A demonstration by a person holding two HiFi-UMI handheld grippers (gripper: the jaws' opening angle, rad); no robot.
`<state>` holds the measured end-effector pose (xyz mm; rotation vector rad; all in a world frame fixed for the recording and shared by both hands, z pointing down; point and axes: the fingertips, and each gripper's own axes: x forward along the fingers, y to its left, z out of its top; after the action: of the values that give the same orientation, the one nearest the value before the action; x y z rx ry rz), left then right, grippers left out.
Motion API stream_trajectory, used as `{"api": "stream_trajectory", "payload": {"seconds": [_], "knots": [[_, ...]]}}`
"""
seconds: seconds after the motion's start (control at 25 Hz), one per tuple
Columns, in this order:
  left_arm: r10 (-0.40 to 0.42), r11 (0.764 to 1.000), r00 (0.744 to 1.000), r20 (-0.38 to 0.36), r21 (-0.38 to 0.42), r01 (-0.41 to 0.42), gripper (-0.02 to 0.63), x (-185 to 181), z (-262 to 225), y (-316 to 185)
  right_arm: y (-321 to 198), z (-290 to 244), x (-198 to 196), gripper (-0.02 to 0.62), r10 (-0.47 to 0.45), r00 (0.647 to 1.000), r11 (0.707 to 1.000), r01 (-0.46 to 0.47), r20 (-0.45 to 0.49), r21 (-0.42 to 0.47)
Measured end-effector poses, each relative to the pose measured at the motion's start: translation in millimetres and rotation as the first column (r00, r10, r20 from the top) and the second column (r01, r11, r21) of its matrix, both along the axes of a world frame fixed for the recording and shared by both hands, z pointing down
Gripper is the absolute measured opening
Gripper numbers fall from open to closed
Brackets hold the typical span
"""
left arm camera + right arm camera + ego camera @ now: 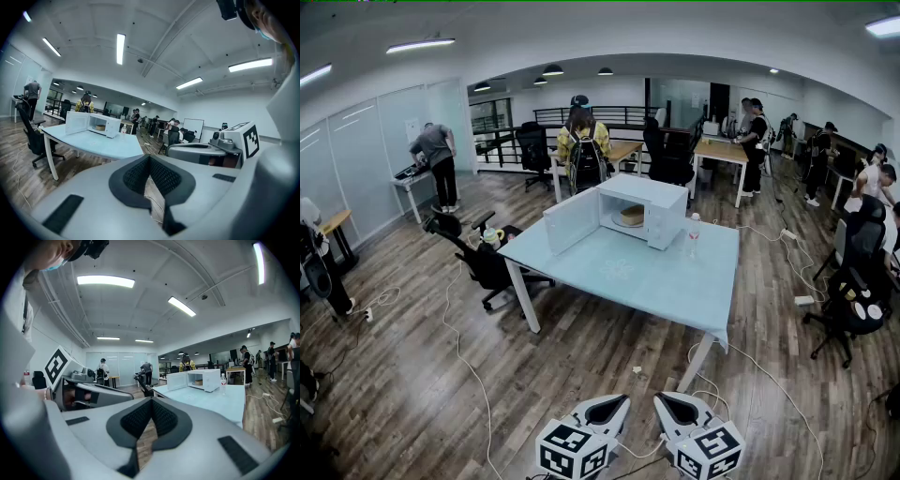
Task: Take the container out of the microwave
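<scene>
The pale-grey, smooth-shelled left gripper [623, 400] and the matching right gripper [662, 400] each taper to a blunt point; black, knobbly-textured rubber pads [165, 178] line the inner faces of the jaws; flat black rectangular insets [236, 454] mark the shells; each gripper bears a white cube with black square markers [574, 451]; the person wears a white top [16, 341].

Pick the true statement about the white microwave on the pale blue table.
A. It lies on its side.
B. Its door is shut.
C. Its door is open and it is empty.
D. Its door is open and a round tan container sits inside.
D: the white microwave has its door swung open, and the round tan container shows inside.
</scene>
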<state>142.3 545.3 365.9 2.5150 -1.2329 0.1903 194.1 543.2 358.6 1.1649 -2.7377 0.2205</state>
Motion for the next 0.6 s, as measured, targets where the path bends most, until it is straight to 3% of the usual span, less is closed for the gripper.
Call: {"api": "stream_trajectory", "payload": {"seconds": [0.16, 0.36, 0.6], "knots": [[-0.025, 1.000, 0.998, 0.065, 0.003, 0.025, 0.012, -12, 5, -11, -9, 2, 0, 0.009, 0.039, 0.999, 0.999, -0.039, -0.027, 0.008], [-0.087, 0.996, 0.991, 0.101, 0.037, 0.083, 0.012, -37, 3, -24, -23, 7, -7, 0.009, 0.057, 0.998, 0.998, -0.057, -0.021, -0.009], [-0.104, 0.991, 0.989, 0.109, 0.094, 0.094, 0.012, -60, -16, -39, -41, -11, -14, 0.009, 0.090, 0.995, 0.995, -0.088, -0.033, 0.044]]}}
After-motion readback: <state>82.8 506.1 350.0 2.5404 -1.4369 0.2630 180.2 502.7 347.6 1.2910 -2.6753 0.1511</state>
